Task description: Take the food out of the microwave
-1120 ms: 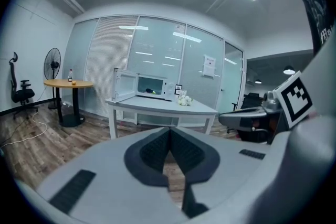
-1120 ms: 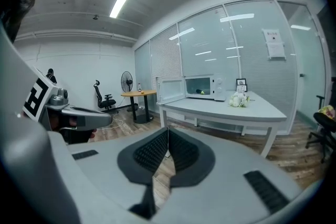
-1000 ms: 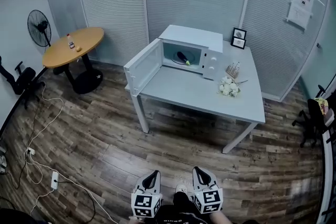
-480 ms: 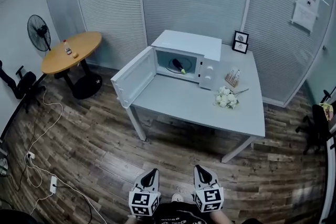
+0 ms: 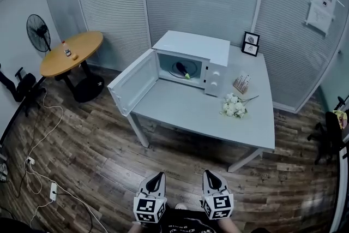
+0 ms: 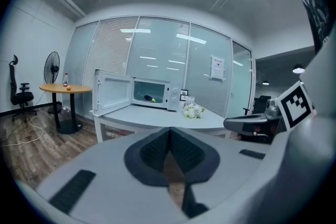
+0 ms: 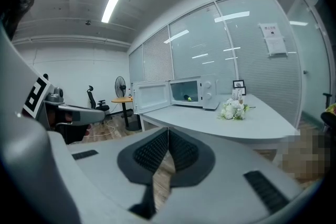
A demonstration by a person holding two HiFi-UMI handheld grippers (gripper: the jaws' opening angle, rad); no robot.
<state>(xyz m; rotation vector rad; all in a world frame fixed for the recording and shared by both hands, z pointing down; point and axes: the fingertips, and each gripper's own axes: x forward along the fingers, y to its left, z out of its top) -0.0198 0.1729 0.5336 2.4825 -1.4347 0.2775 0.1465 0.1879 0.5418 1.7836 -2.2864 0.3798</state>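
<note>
Bright ceiling strip light, fisheye-warped edges

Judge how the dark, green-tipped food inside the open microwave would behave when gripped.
The food looks long and rounded, like an eggplant, so it may roll or pivot if nudged. Its dark skin appears smooth, so probably slippery. It is too small here to judge firmness.

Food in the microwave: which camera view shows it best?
The head view: it looks down through the open door onto the food, a dark elongated item with a green end, inside the microwave. The left gripper view and right gripper view show it only as a small dark speck with a green dot.
</note>
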